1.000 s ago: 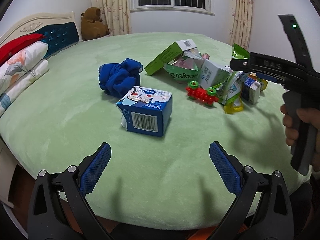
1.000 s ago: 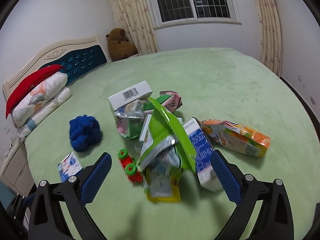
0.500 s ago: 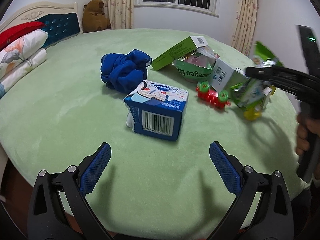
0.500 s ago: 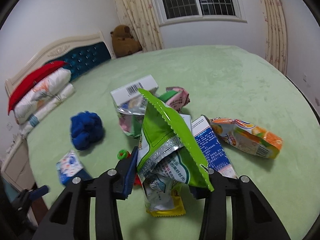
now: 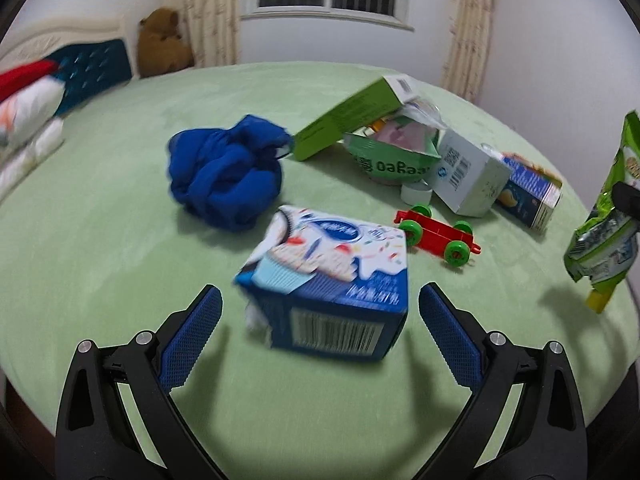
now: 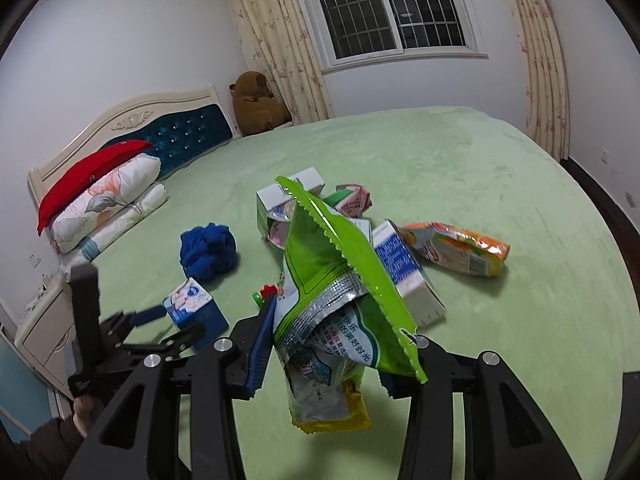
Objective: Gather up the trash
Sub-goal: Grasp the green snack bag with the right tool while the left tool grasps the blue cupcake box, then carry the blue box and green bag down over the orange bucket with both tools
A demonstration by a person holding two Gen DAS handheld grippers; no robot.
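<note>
A blue cupcake-print carton point(image 5: 332, 276) lies on the green bed point(image 5: 100, 240). My left gripper point(image 5: 320, 336) is open, with the carton's near end just between its fingertips and neither pad touching it. In the right wrist view that carton point(image 6: 196, 308) shows low on the left. My right gripper point(image 6: 332, 364) is shut on a green snack bag point(image 6: 332, 272), which hangs clear of the bedcover. The bag's crumpled body hides the right pad. The same bag point(image 5: 604, 216) dangles at the far right of the left wrist view.
A pile of trash lies mid-bed: a green-and-white box point(image 5: 352, 120), a green wrapper point(image 5: 392, 160), a white carton point(image 5: 468, 176), a blue carton point(image 6: 404, 276) and an orange packet point(image 6: 456, 252). A red toy car point(image 5: 436, 232) and a blue cloth point(image 5: 228, 176) lie nearby. Pillows point(image 6: 104, 200) lie at the headboard.
My left gripper has moved forward until the blue carton sits between its fingertips. My right gripper has shut on the green snack bag and lifted it off the pile.
</note>
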